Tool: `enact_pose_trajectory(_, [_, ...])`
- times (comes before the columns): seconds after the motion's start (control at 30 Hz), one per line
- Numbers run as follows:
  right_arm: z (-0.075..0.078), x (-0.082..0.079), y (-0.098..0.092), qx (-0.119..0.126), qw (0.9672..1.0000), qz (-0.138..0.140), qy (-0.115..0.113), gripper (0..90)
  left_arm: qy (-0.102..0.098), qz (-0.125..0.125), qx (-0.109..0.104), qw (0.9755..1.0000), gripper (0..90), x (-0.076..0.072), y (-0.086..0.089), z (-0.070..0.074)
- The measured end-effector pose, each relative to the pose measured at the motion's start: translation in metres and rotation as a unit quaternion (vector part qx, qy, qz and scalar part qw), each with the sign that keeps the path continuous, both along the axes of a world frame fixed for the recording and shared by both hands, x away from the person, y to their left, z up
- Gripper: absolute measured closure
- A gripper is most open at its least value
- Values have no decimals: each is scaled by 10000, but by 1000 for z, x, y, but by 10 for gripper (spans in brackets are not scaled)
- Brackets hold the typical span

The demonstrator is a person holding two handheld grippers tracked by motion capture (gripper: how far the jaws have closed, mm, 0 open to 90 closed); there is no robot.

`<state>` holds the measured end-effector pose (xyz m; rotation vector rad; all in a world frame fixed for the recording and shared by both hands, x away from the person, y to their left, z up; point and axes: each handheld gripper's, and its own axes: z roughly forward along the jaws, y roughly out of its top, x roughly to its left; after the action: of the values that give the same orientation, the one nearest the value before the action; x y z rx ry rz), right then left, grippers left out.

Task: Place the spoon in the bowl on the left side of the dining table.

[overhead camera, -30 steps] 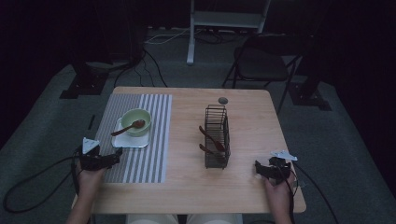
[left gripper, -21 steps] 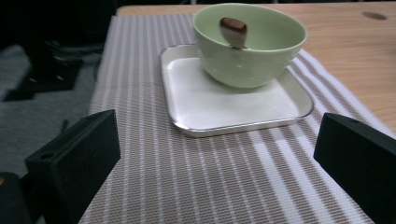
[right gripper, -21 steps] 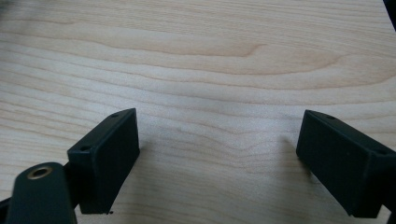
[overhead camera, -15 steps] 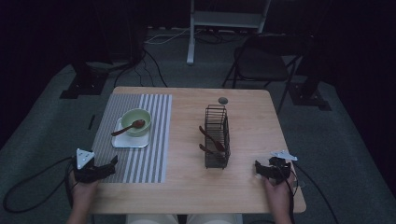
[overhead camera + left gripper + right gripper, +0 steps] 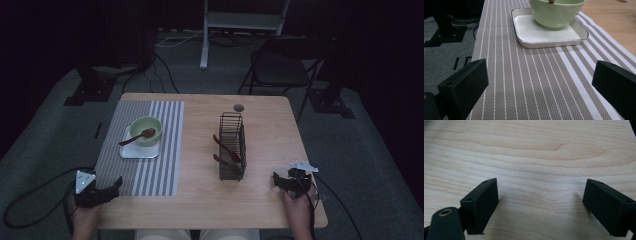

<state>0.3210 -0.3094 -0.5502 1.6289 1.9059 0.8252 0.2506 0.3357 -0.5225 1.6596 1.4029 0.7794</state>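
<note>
A pale green bowl [image 5: 146, 130] with a brown wooden spoon [image 5: 137, 137] in it sits on a white square plate [image 5: 131, 152] on the striped placemat [image 5: 160, 165]. A black wire rack [image 5: 232, 146] in the middle of the table holds two more brown spoons [image 5: 224, 146]. My left gripper [image 5: 116, 186] rests open at the placemat's near left corner, its jaws wide apart and aimed at the plate [image 5: 541, 40] and bowl [image 5: 556, 12]. My right gripper [image 5: 276, 181] lies open on bare wood at the near right, with nothing between its jaws [image 5: 541, 207].
A small grey round disc [image 5: 239, 107] lies near the table's far edge. A folding chair [image 5: 280, 70] and a white stand [image 5: 210, 30] are beyond the table. Cables trail over the floor at left and right.
My left gripper has drawn back toward the near left corner of the table and down. The right gripper has stayed in place.
</note>
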Motion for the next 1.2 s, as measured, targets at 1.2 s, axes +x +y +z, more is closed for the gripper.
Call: enact_pose_trajectory(1.2, [0,0,0,3,10000,-10,4,125,-196,429,198,9987,6,-72,43,-9])
